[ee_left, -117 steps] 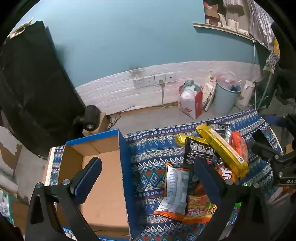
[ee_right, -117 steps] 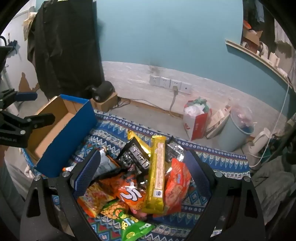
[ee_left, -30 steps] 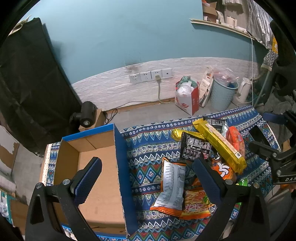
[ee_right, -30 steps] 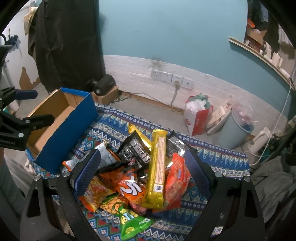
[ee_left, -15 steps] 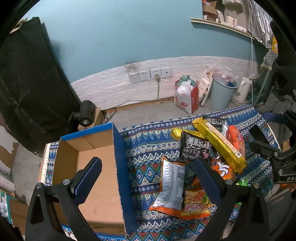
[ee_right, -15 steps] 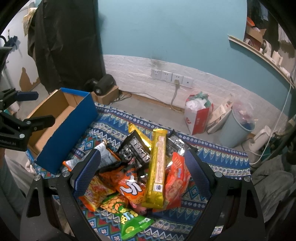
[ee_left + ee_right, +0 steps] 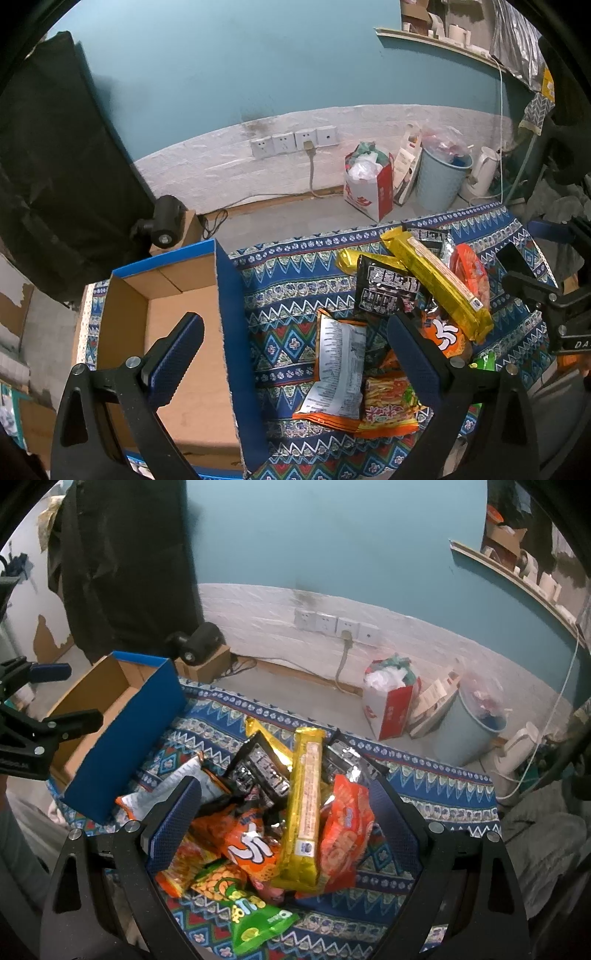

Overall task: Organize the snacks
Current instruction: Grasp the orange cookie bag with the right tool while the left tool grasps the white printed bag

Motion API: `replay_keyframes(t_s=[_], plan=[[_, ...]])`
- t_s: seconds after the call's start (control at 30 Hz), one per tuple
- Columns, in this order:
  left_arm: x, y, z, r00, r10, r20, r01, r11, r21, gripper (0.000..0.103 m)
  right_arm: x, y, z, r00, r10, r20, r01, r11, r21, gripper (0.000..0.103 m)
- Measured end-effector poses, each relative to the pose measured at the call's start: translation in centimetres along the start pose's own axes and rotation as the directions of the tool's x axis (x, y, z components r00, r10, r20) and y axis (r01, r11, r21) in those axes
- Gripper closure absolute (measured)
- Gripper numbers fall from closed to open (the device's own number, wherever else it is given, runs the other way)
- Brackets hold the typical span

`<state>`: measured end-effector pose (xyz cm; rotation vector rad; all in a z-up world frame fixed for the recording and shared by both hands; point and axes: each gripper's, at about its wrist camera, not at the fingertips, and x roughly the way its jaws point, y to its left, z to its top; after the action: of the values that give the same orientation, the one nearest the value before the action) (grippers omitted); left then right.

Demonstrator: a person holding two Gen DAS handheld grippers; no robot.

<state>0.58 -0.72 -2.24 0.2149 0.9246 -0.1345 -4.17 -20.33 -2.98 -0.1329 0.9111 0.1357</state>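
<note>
Nothing has shifted: colourful crinkly snack packets (heaped, overlapping).

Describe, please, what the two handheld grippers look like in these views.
Both the left gripper and right gripper have black angular frames with silver screws and wide fingers faced with dark blue textured pads. White lettering, partly cut off, marks the frame.

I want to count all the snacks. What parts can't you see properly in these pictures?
- Snacks low in the pile, right wrist view: the long yellow pack lies over them.
- Near corner of the cardboard box, left wrist view: hidden behind the left tongs.
- Print on the black packet: too small to read.
</note>
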Motion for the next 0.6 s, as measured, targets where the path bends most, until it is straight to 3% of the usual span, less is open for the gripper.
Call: replay_keyframes(t_s=[0.2,0.4,0.6], plan=[[1.0,-0.4,0.2,1.000,-0.011,-0.016,0.011,1.000,0.020,0.002,0.5,-1.1,-0.3,1.000,-0.009,-0.014,0.009,1.000,0.020,0.012],[3.4,-0.3,0.3,0.991,-0.081,-0.106,0.082,0.997,0.001,0.002,1.4,-2.9,-0.4,0.998,-0.052,-0.043,0.053,0.998,0.031,0.012],[6.1,-1.5,-0.1,0.983,-0.072,-0.168,0.080,0.996,0.037,0.002,3.4,-5.8,-1.0,0.991,-0.088,-0.104,0.096,0.992,0.082,0.012]])
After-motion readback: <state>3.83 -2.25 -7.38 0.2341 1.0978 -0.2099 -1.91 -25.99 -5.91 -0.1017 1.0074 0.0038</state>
